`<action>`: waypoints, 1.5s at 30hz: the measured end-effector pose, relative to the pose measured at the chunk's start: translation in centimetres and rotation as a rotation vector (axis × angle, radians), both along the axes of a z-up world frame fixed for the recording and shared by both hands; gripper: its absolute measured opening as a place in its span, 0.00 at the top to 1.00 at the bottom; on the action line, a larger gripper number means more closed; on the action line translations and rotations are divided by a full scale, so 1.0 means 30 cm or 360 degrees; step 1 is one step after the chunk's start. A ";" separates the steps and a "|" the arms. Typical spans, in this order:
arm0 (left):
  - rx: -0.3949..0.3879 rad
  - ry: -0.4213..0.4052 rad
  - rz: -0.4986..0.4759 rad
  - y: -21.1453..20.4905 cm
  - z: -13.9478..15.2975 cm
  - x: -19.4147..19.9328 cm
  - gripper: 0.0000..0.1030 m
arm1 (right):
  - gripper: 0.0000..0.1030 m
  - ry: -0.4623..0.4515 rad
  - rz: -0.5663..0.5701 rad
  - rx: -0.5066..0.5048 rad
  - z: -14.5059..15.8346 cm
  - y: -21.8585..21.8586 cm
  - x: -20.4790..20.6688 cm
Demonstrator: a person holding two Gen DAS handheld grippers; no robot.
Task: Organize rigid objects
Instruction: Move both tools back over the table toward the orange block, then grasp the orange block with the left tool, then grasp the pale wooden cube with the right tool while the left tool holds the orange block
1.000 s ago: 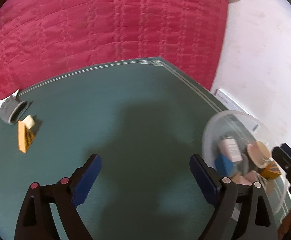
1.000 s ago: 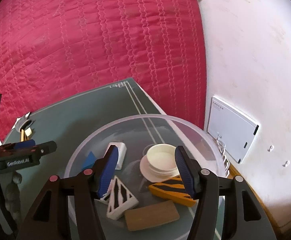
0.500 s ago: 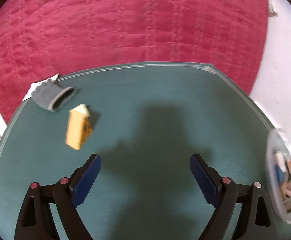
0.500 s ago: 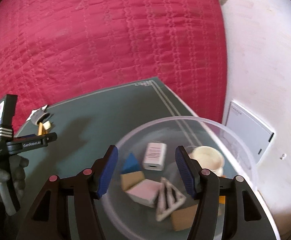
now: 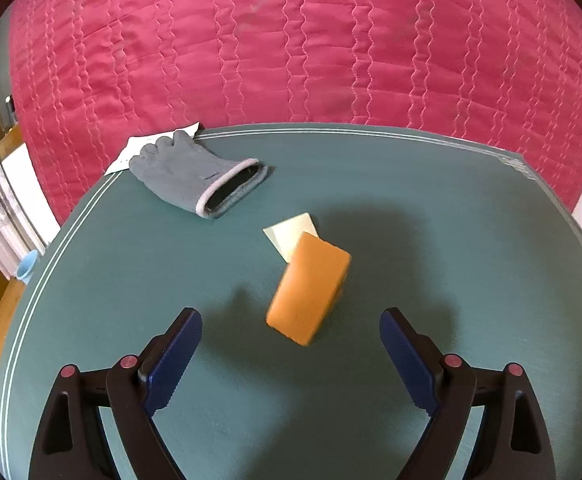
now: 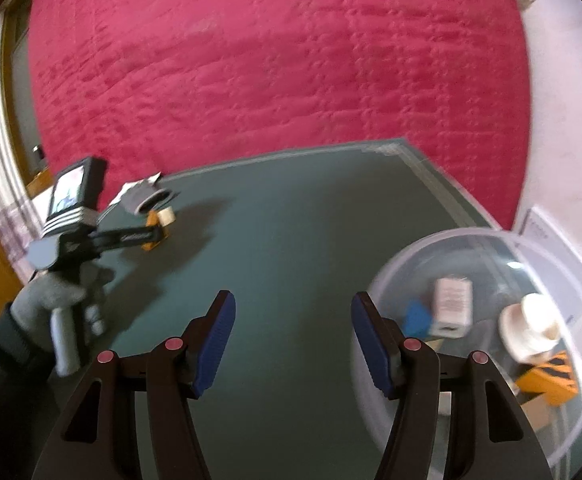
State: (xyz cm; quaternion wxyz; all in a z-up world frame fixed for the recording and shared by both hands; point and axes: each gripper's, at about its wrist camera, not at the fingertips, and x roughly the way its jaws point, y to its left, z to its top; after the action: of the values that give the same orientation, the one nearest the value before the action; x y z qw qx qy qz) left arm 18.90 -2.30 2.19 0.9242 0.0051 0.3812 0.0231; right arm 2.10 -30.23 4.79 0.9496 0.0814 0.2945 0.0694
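An orange block (image 5: pixel 309 287) lies on the green table (image 5: pixel 451 240), with a small pale piece (image 5: pixel 291 232) touching its far end. My left gripper (image 5: pixel 291 344) is open, low over the table, with the block just ahead between its jaws. My right gripper (image 6: pixel 293 330) is open and empty over the table. A clear plastic bowl (image 6: pixel 419 256) to its right holds several objects: a white box (image 6: pixel 453 306), a blue piece (image 6: pixel 417 316), a cream cup (image 6: pixel 531 328), an orange striped block (image 6: pixel 551 376). The right wrist view also shows the left gripper (image 6: pixel 147 236) at the orange block (image 6: pixel 151 242).
A grey glove (image 5: pixel 189 176) lies on a white paper (image 5: pixel 131 152) at the table's far left corner. A red quilted bed (image 5: pixel 291 40) lies beyond the table. A white wall (image 6: pixel 563 120) and a white panel (image 6: pixel 559 248) stand at the right.
My left gripper has swung left and come up to the orange block. My right gripper has drawn back and left from over the bowl, which now sits at its right.
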 end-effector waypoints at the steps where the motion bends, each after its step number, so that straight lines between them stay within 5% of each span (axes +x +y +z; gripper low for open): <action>1: 0.0014 0.0005 -0.0005 0.002 -0.006 0.013 0.10 | 0.40 0.0019 0.0018 0.0008 -0.006 0.012 0.007; 6: 0.0012 0.0054 -0.0035 0.007 -0.028 0.061 0.18 | 0.40 0.0083 0.0090 -0.0014 -0.034 0.072 0.035; 16: -0.0135 0.0065 -0.0131 0.033 -0.042 0.072 0.64 | 0.40 0.0140 0.0199 -0.0044 -0.043 0.186 0.115; 20: -0.0216 0.0054 -0.0128 0.064 -0.032 0.066 0.66 | 0.40 0.0176 0.0246 -0.0038 -0.048 0.247 0.185; 28: -0.0218 -0.0055 0.0063 0.185 0.015 0.061 0.67 | 0.40 0.0268 0.0340 -0.0028 -0.084 0.388 0.366; 45: -0.0248 -0.0059 0.0285 0.323 0.011 0.081 0.67 | 0.40 0.0342 0.0552 -0.0047 -0.096 0.638 0.733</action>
State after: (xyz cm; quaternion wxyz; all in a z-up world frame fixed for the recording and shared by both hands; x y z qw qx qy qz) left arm 21.31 7.40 2.52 0.9229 -0.1012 0.3637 0.0759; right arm 24.10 -11.10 1.90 0.8877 0.0226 0.4048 0.2184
